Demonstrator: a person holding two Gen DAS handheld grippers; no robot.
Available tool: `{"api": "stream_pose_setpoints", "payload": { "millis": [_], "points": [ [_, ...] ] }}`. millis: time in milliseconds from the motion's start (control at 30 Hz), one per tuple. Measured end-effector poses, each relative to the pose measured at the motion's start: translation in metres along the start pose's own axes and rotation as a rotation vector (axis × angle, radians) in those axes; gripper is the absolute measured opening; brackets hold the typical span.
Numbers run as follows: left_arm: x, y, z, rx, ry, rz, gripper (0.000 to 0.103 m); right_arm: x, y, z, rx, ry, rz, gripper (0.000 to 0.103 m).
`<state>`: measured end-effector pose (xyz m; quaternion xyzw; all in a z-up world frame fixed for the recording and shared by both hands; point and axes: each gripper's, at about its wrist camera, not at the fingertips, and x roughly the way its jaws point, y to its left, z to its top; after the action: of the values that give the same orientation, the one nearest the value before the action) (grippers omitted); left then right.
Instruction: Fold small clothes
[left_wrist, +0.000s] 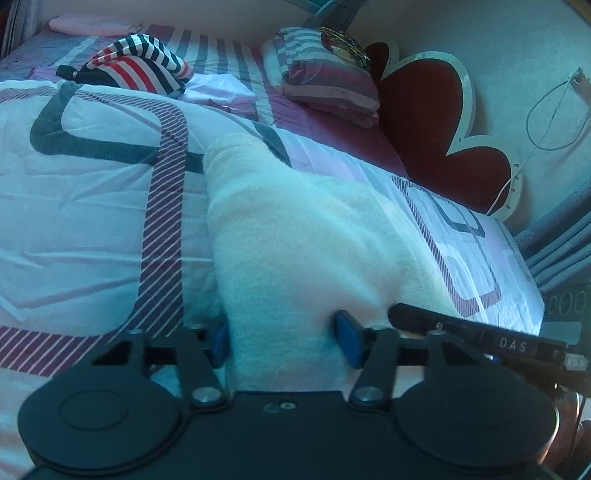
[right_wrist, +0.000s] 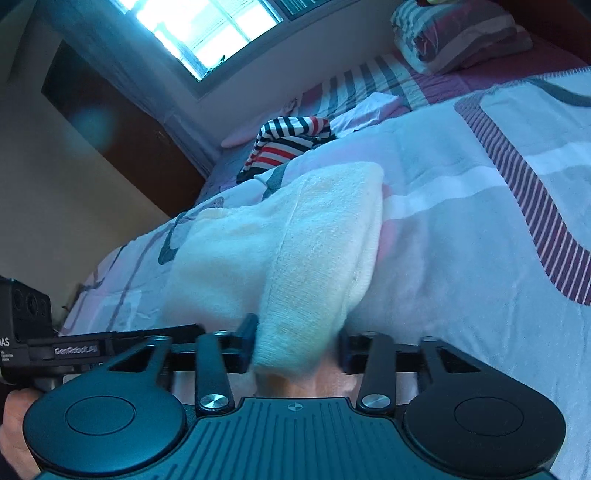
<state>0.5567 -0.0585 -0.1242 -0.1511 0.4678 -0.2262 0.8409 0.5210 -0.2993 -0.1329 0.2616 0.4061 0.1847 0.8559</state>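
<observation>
Claw (right_wrist: 295, 347) grips white cloth (right_wrist: 295, 251); nearby claw (right_wrist: 92, 347) reads "GenRobot.AI", "DAS".

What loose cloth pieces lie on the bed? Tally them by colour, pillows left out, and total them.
Cream fluffy piece: 1
Red, black and white striped piece: 1
Pale lilac folded piece: 1
Pink piece at the far edge: 1
Total: 4
</observation>
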Motion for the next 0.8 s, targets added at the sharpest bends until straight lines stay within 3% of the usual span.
{"api": "stream_pose_setpoints", "payload": {
  "millis": [100, 267, 467, 667, 800],
  "points": [
    [-0.007, -0.008, 0.002, 0.024, -0.016, 0.013, 0.030, 0.002, 0.019, -0.001, -0.079, -0.008, -0.060, 0.033],
    [-0.027, -0.017, 0.003, 0.062, -0.035, 0.026, 0.029, -0.005, 0.049, -0.004, -0.160, -0.042, -0.098, 0.031],
    [-0.078, -0.021, 0.001, 0.113, -0.082, 0.043, 0.029, -0.024, 0.097, -0.008, -0.208, -0.084, -0.088, 0.031],
    [-0.147, 0.013, -0.024, 0.130, -0.111, 0.104, 0.029, -0.023, 0.165, -0.041, -0.255, -0.106, -0.035, 0.031],
    [-0.186, 0.050, -0.054, 0.104, -0.090, 0.140, 0.030, -0.004, 0.206, -0.075, -0.252, -0.066, 0.035, 0.031]
  ]
}}
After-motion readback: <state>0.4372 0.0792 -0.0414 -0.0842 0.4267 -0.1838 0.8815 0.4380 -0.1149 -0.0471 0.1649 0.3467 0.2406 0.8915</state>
